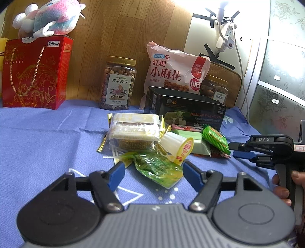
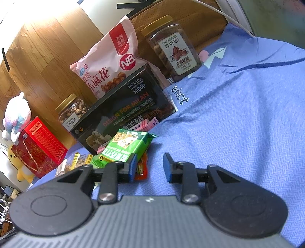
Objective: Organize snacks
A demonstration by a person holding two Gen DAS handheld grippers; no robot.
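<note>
A pile of small snacks lies on the blue cloth (image 1: pixel 47 145) in front of a black open box (image 1: pixel 186 110). My left gripper (image 1: pixel 153 172) is open, its blue pads either side of a crumpled green-yellow packet (image 1: pixel 160 169). Behind that lie a clear-wrapped cake pack (image 1: pixel 133 131), a jelly cup (image 1: pixel 179 146), a pale green bar (image 1: pixel 194 141) and a green packet (image 1: pixel 215 138). My right gripper (image 2: pixel 150 167) is open and empty, its left pad beside the green packet (image 2: pixel 125 146) and an orange-red sachet (image 2: pixel 142 169). It also shows at the right of the left wrist view (image 1: pixel 247 148).
Along the wooden back wall stand a red gift box (image 1: pixel 36 74) with a plush toy (image 1: pixel 47 17) on top, a nut jar (image 1: pixel 119 84), a pink snack bag (image 1: pixel 175 68) and a second jar (image 2: pixel 171 47). A pink pack (image 2: pixel 150 123) leans against the black box (image 2: pixel 122 106).
</note>
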